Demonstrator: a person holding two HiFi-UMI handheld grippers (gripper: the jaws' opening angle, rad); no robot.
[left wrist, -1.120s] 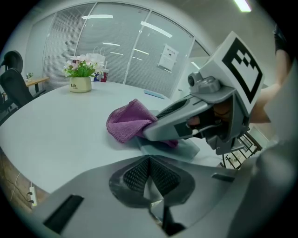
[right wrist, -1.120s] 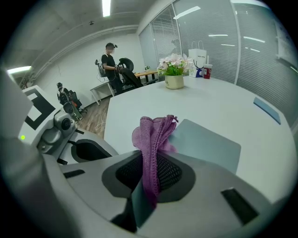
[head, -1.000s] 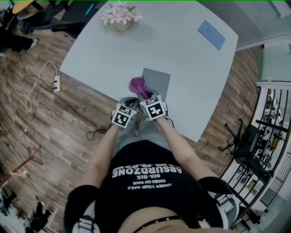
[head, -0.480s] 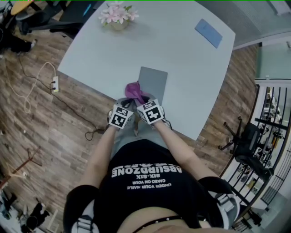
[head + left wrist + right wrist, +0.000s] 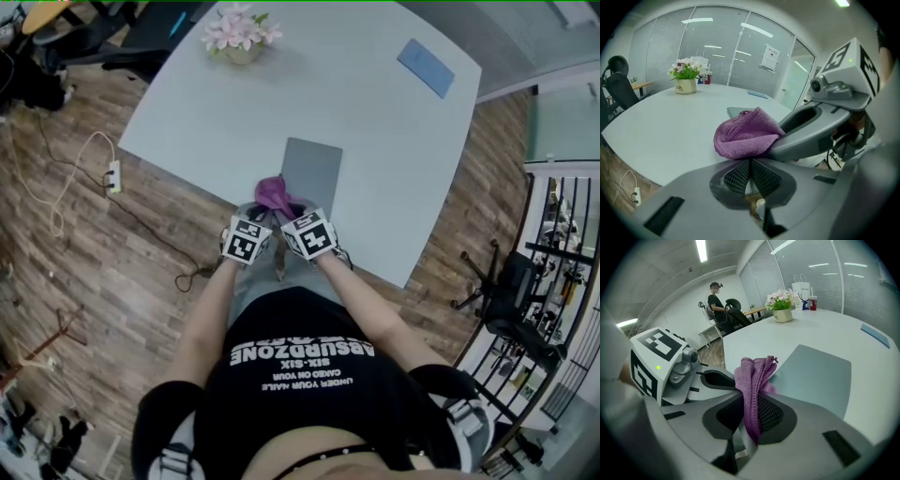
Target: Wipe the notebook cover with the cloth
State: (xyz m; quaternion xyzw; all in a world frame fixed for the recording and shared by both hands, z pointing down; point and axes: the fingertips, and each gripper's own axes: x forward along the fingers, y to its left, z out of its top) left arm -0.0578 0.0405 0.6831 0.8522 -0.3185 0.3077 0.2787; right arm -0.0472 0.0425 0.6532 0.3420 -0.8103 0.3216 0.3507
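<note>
Purple cloth is pinched tight in the right gripper. The left gripper is closed on nothing. The grey notebook lies mid-frame on the white counter — cloth at its lower edge. The wipe looks about to start. Next, I think: press the cloth flat on the cover and rub.

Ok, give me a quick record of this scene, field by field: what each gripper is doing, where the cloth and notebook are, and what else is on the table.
table: white
notebook: grey, closed, flat near the table's front edge
cloth: purple, bunched, at the notebook's near left corner; contact cannot be told
left gripper: jaws together, nothing between them
right gripper: shut on the cloth
other items: pot of flowers far left, flat blue thing far right
</note>
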